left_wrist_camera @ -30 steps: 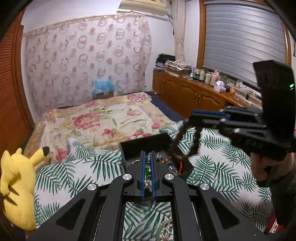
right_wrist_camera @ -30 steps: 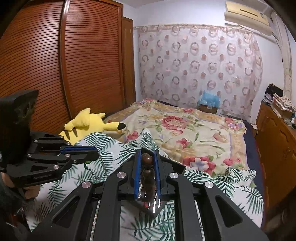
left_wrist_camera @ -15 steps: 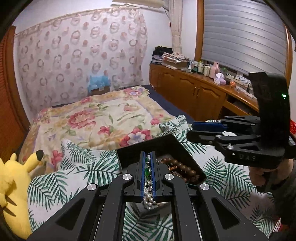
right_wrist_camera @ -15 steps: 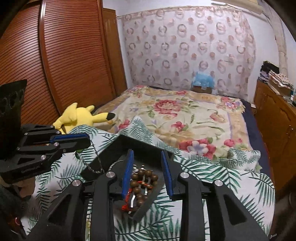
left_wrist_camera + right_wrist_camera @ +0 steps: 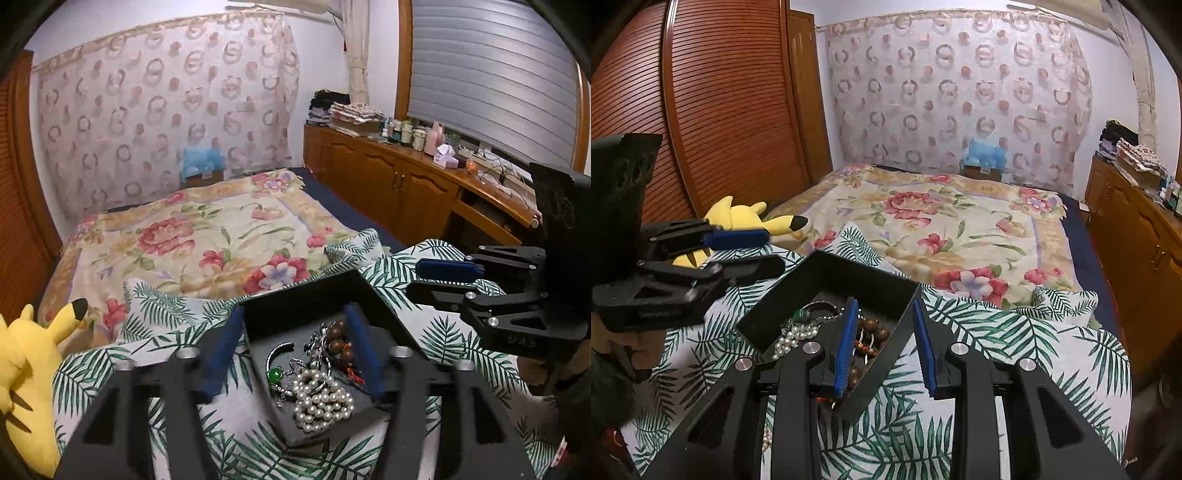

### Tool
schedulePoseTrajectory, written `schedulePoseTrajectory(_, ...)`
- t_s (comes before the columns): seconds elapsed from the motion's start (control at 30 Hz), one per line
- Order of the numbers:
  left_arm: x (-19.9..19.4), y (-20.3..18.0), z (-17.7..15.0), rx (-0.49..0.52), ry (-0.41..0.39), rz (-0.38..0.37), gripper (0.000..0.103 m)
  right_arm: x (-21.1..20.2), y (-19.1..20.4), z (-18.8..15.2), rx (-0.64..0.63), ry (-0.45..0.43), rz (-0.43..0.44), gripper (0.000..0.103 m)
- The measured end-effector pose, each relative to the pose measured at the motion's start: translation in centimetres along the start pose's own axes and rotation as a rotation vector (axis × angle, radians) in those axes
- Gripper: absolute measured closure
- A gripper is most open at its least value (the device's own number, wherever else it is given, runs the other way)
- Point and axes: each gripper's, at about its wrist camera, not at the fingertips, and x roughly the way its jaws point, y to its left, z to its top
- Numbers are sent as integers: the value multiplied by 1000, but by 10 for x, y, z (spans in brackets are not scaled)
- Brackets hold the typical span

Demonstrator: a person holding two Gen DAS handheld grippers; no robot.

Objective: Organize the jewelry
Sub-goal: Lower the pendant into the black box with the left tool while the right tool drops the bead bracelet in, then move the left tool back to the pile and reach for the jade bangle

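Note:
A black open jewelry box (image 5: 380,314) sits on the palm-leaf cloth and also shows in the right wrist view (image 5: 849,273). Inside lie a white pearl strand (image 5: 321,400), a brown wooden bead bracelet (image 5: 338,341), a green-stone piece (image 5: 275,374) and silver chains. My left gripper (image 5: 295,350) is open and empty above the box. My right gripper (image 5: 886,343) is open and empty, its left finger inside the box over the brown beads (image 5: 875,336), its right finger outside the box wall. Pearls (image 5: 792,338) show there too.
A yellow plush toy (image 5: 22,387) lies at the left of the bed, also seen in the right wrist view (image 5: 746,218). A floral bedspread (image 5: 207,236) covers the far bed. A wooden cabinet (image 5: 399,192) with bottles runs along the right; wooden wardrobe doors (image 5: 720,110) stand left.
My left gripper has opened and dropped the pearl strand into the box. My right gripper, which released the brown beads earlier, has opened wider over the box.

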Motion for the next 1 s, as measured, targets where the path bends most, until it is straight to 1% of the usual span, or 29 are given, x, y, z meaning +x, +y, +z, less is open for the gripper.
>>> schedulePoseTrajectory(0.07,-2,2,-4,-13,10,9,44,-3,2,-3,-2,-1,-6,70)
schedulePoseTrajectory(0.1,-3,3,-7,-19,16,16,30,-5,3,-6,-3,-3,-8,70)
schedulePoseTrajectory(0.13,-4,4,-9,-22,15,26,18,-8,4,-8,-3,-4,-9,70)
schedulePoseTrajectory(0.23,-11,7,-19,-31,22,51,16,-17,6,-16,1,-9,-5,70)
schedulePoseTrajectory(0.33,-17,8,-32,-41,42,52,11,-25,11,-27,2,-6,-3,70)
schedulePoseTrajectory(0.5,-25,1,-61,-34,95,50,9,-34,23,-51,1,23,17,70)
schedulePoseTrajectory(0.63,-28,-7,-86,-32,136,59,9,-35,39,-72,-36,56,14,70)
schedulePoseTrajectory(0.77,-32,-17,-108,-25,167,51,9,-33,44,-84,-41,74,19,65)
schedulePoseTrajectory(0.83,-32,-22,-116,-20,178,48,9,-31,45,-89,-41,83,18,65)
schedulePoseTrajectory(0.93,-32,-29,-126,-22,199,28,9,-31,48,-96,-49,92,17,63)
schedulePoseTrajectory(1.0,-33,-35,-131,-16,208,30,9,-32,51,-99,-51,95,17,60)
